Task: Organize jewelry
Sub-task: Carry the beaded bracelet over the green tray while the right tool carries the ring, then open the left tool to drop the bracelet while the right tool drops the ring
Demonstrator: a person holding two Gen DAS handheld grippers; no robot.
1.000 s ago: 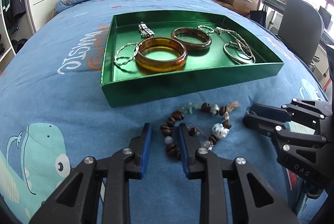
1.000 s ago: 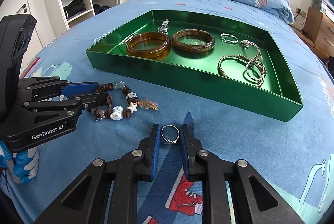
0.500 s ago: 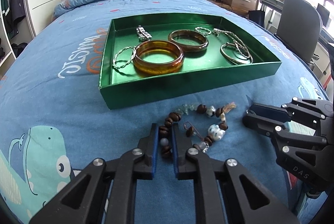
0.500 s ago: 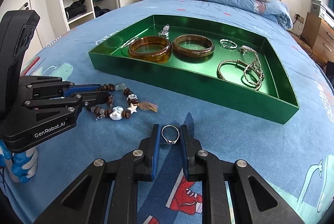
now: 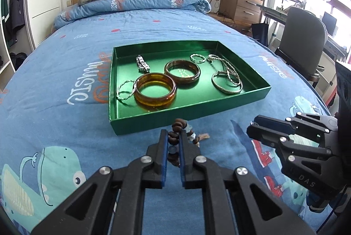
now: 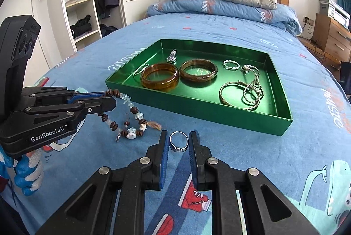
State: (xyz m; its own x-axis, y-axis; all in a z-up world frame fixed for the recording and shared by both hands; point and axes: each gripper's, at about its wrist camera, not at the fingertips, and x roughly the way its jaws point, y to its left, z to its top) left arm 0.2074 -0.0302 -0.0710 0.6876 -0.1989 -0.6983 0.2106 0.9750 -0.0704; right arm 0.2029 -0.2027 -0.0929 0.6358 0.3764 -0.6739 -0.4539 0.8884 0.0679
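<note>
Right wrist view: left gripper (image 6: 109, 99) is clamping the bead bracelet (image 6: 128, 117); tray (image 6: 197, 109) is lying at 1 o'clock, nearer it. Right gripper (image 6: 178, 144) is pinching a ring (image 6: 178, 142).

Hidden, cropped and unclear parts

In the left wrist view the left gripper (image 5: 173, 143) covers most of the beaded bracelet (image 5: 178, 125), so the grip point is unseen. The right gripper (image 5: 261, 128) runs off the right edge. Whether the silver ring (image 6: 178, 142) touches the right gripper's fingers (image 6: 163, 147) is unclear, and the chains (image 6: 252, 88) in the green tray (image 6: 197, 106) tangle indistinctly.
</note>
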